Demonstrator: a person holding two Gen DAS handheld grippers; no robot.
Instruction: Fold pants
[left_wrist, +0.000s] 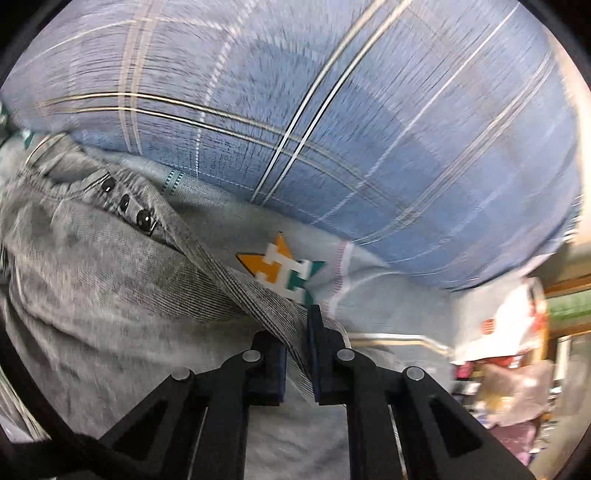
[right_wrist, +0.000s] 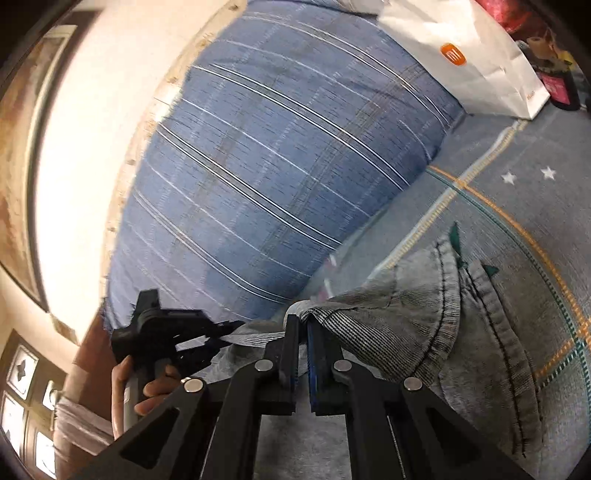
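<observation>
My left gripper (left_wrist: 297, 332) is pinched on a fold of the grey pants (left_wrist: 110, 280), the striped edge of the cloth running up between the two blue pads and out past them toward the three dark buttons (left_wrist: 125, 203) near the waist. My right gripper (right_wrist: 303, 332) is clamped on another bunched edge of the same pants (right_wrist: 424, 332), with a small peak of fabric standing just above its closed fingers. The pants lie on a pale grey bedsheet (right_wrist: 517, 206) marked with orange and teal lines and small white stars; in the left view a star-shaped orange and teal print (left_wrist: 282, 269) on that sheet sits just beyond the cloth I hold. Behind the pants, touching the sheet, a large blue pillow (right_wrist: 266, 166) with thin white and dark stripes fills most of both views. In the right view I can see my left hand (right_wrist: 147, 391) wrapped round the handle of the left gripper, which reaches to the edge of the pants beside the pillow's lower corner. A white paper bag (right_wrist: 472, 62) with an orange logo stands at the pillow's far end. The left view is smeared, so the clutter at its right edge is probably bags and boxes, though I cannot tell for sure.
</observation>
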